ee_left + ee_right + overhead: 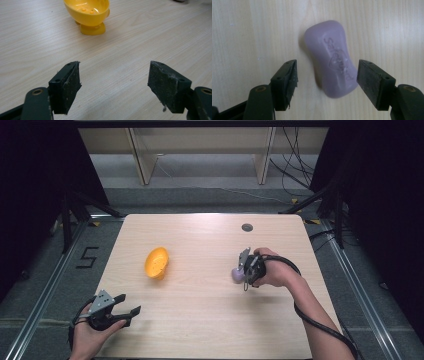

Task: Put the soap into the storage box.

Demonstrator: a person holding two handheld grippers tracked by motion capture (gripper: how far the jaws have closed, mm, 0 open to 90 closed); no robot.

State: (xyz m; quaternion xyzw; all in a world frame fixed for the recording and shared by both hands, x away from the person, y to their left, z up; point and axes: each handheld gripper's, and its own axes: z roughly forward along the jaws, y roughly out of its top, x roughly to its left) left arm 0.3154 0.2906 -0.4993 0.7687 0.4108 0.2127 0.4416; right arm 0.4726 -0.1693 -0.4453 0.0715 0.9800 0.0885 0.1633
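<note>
A purple bar of soap [329, 60] lies flat on the wooden table [200, 320], its stamped face up. My right gripper [327, 80] points down over it, open, with the soap's near end between the jaws; the left pad [287, 80] stands clear of it and the right pad is close beside it. In the high view the soap [236, 274] peeks out left of the right gripper [242, 270], at the table's right middle. A yellow footed dish [156, 262] stands left of centre. My left gripper [131, 303] rests open near the front left corner, and its view faces the dish [87, 12].
A dark round grommet [247, 227] sits in the tabletop near the far edge. Black cable trails from the right gripper along the forearm [310, 315]. Bare wood lies between the dish and the soap. A "5" [87, 257] is marked on the floor left of the table.
</note>
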